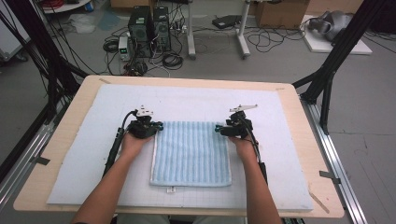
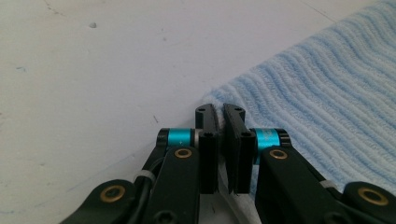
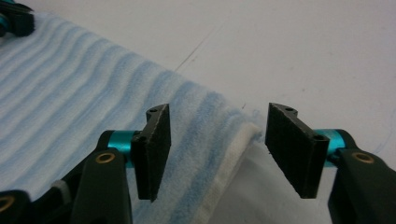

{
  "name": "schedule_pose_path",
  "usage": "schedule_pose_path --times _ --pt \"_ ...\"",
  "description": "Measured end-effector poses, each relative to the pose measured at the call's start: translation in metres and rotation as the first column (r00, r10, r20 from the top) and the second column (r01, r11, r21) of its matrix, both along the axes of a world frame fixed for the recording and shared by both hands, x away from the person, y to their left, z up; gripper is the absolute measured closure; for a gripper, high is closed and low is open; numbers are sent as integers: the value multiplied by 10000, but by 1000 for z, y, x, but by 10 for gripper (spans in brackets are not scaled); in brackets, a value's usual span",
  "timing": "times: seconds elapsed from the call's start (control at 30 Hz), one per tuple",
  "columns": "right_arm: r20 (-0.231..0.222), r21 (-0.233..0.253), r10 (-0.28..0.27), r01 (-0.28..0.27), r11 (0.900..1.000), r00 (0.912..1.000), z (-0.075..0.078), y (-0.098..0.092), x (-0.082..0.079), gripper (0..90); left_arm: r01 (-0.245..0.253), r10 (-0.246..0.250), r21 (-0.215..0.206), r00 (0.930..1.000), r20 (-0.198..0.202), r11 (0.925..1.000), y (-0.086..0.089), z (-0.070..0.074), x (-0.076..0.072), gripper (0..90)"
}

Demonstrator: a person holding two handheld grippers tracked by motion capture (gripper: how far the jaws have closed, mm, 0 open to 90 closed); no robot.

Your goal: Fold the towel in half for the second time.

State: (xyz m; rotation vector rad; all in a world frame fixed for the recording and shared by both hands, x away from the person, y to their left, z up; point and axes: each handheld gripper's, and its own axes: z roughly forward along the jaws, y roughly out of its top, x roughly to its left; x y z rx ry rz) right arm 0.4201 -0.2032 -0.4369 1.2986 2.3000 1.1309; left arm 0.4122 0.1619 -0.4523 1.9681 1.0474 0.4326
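Note:
A light-blue striped towel (image 1: 191, 151) lies flat in the middle of the white mat (image 1: 280, 140). My left gripper (image 1: 158, 126) sits at the towel's far left corner. In the left gripper view its jaws (image 2: 219, 109) are pinched together on the towel's edge (image 2: 317, 93), one jaw over the towel and one over the mat. My right gripper (image 1: 218, 128) is at the far right corner. It stands open (image 3: 219, 112), its jaws straddling the towel's white-hemmed corner (image 3: 233, 154). The left gripper (image 3: 16, 18) shows far off across the towel.
The mat covers a wooden table (image 1: 303, 116). A small white tag (image 1: 171, 190) lies at the towel's near edge. Black frame posts (image 1: 336, 51) stand at both sides. Computers (image 1: 149, 30) and cables sit on the floor beyond the table.

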Motion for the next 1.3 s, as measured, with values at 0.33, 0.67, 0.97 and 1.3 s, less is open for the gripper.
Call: schedule_pose_path --times 0.33,0.67,0.97,1.3 --pt "-146 -625 47 -56 9980 9999 -6 6 3 644 44 -44 62 10000 13 10000 1 0 0 843" --pt "312 -880 95 -67 9961 9995 -1 15 -1 821 -178 161 -657 9996 -250 9977 5 1 0 842" --pt "1095 -433 -312 361 9984 9935 12 11 -5 822 -426 496 -2158 9984 269 9755 14 20 -3 842" --pt "1607 484 -329 254 9985 9865 25 4 -26 820 62 -23 -2704 9999 148 9627 18 36 -18 846"
